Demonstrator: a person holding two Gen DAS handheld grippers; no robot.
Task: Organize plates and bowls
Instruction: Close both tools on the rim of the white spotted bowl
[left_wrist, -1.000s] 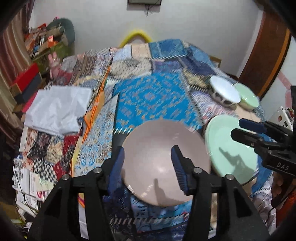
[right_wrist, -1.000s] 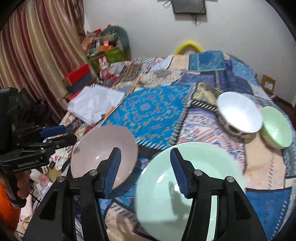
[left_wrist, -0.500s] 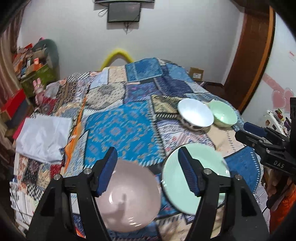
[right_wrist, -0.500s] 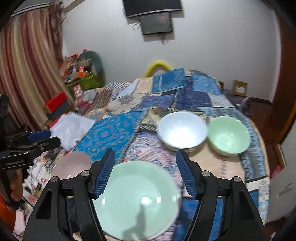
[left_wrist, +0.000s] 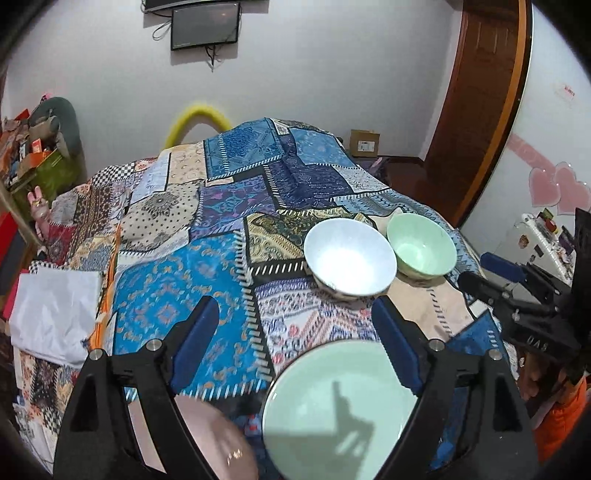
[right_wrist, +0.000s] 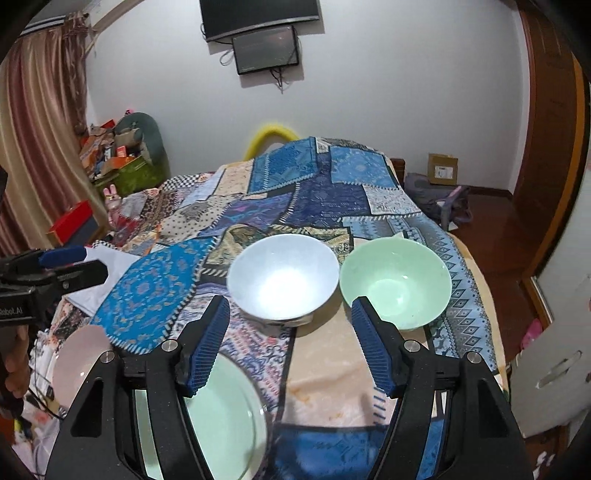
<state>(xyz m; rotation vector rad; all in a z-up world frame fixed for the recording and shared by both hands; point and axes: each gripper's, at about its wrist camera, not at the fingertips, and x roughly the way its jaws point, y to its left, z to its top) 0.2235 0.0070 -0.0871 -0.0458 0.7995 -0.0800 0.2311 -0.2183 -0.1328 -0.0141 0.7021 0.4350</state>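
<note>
Left gripper (left_wrist: 297, 339) raised above the near part of the patchwork bedspread (left_wrist: 229, 206), fingers (left_wrist: 195, 338) spread wide apart, nothing held between them. Right gripper (right_wrist: 291, 345) likewise raised, fingers (right_wrist: 207, 347) spread wide, nothing gripped. Four dishes resting on the bedspread. Mint-green plate (left_wrist: 332, 410) at the near edge, below and between the left gripper's fingers in the left wrist view; same plate at lower left of the right wrist view, partly hidden behind the right gripper's left finger. Pink plate (left_wrist: 207, 443) just left of the green plate, at the near left edge, largely covered by the left gripper body; seen also as a pale pink disc (right_wrist: 79, 354) at the left of the right wrist view. White bowl (right_wrist: 282, 280) upright, farther in, near the centre of the bed. Mint-green bowl (right_wrist: 395, 282) upright, just right of the white bowl, rims very close; contact cannot be confirmed. Both bowls beyond the right gripper's fingertips, apart from them. White folded cloth (left_wrist: 55, 314) at the far left edge of the bed. Wall-mounted screen (right_wrist: 266, 50) on the far wall; wooden door (left_wrist: 476, 96) at right; cardboard box (right_wrist: 441, 170) on the floor by the far wall.
</note>
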